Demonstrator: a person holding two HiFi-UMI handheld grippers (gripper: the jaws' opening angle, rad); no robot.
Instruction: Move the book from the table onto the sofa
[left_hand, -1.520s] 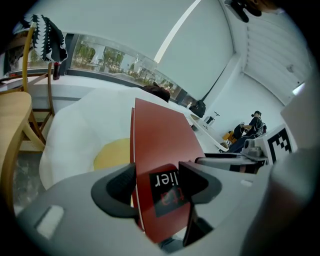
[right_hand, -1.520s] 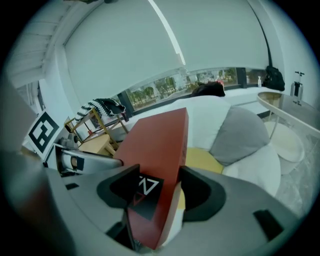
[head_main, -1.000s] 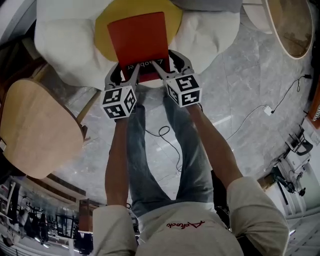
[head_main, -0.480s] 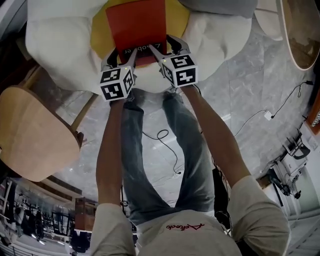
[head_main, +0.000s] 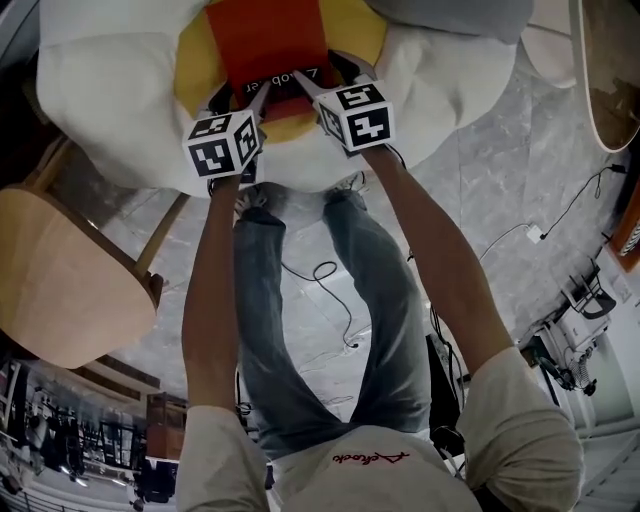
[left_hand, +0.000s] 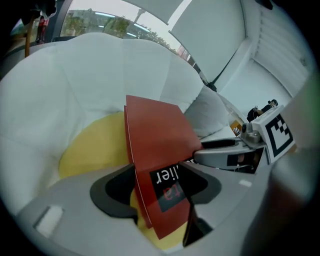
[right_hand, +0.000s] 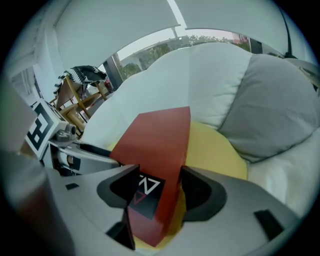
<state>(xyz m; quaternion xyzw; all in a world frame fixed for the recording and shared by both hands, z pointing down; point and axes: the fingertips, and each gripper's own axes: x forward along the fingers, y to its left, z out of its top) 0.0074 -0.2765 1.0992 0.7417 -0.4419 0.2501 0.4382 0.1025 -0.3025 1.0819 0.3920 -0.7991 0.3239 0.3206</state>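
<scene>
A pale marble floor (head_main: 480, 180) surrounds a white sofa (head_main: 110, 90) that carries a round yellow cushion (head_main: 355, 25) at its centre and a grey pillow (head_main: 450, 12) at the right; a wooden chair (head_main: 60, 270) stands to the left and the edge of a round wooden table (head_main: 610, 60) shows at the upper right. The red book (head_main: 265, 35) is off the table and lies flat over the yellow cushion, gripped at its near edge by both tools. The left gripper (head_main: 258, 95) pinches the near left corner, with its jaws closed on the cover beside the dark label. The right gripper (head_main: 303, 82) pinches the near right corner in the same way. The two grippers sit close together, side by side. Whether the underside of the book already touches the cushion cannot be determined from these views. The step in hand appears to be the set-down, and the task is judged nearly complete. For a clean result, lower both grippers together so the book remains level, and bring the far edge onto the cushion first. Open the jaws only once the cushion bears the weight. Release both sides at the same moment, then draw the grippers straight back toward the body to avoid dragging the book off the soft, sloped seat.
</scene>
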